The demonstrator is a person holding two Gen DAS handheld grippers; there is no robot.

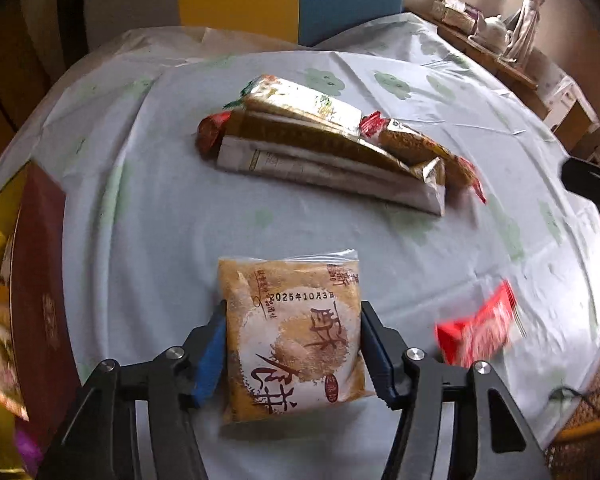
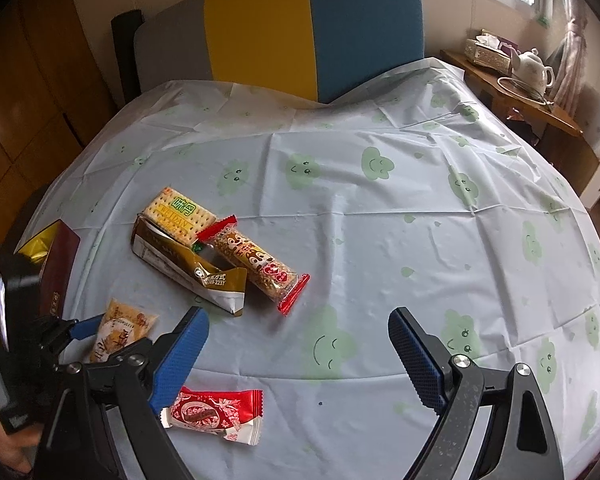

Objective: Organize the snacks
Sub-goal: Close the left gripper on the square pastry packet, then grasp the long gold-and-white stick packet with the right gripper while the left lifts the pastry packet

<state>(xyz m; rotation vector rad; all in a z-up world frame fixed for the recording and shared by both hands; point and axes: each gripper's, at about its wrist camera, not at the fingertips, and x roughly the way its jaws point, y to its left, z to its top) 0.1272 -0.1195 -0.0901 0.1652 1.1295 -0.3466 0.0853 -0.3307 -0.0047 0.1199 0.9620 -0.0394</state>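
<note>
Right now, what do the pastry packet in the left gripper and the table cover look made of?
Pastry packet: thin, glossy clear plastic film, likely; the clear sealed top edge catches light and the crumbly filling shows through.
Table cover: thin plastic sheeting, probably; sharp fold creases, slight sheen, printed green smiley clouds.

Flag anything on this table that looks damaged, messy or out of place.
The gold box looks torn open, its end flap crumpled, with the cracker pack and the sesame bar leaning on it in a loose pile. The red candy lies apart, near the right gripper. Nothing is spilled.
</note>
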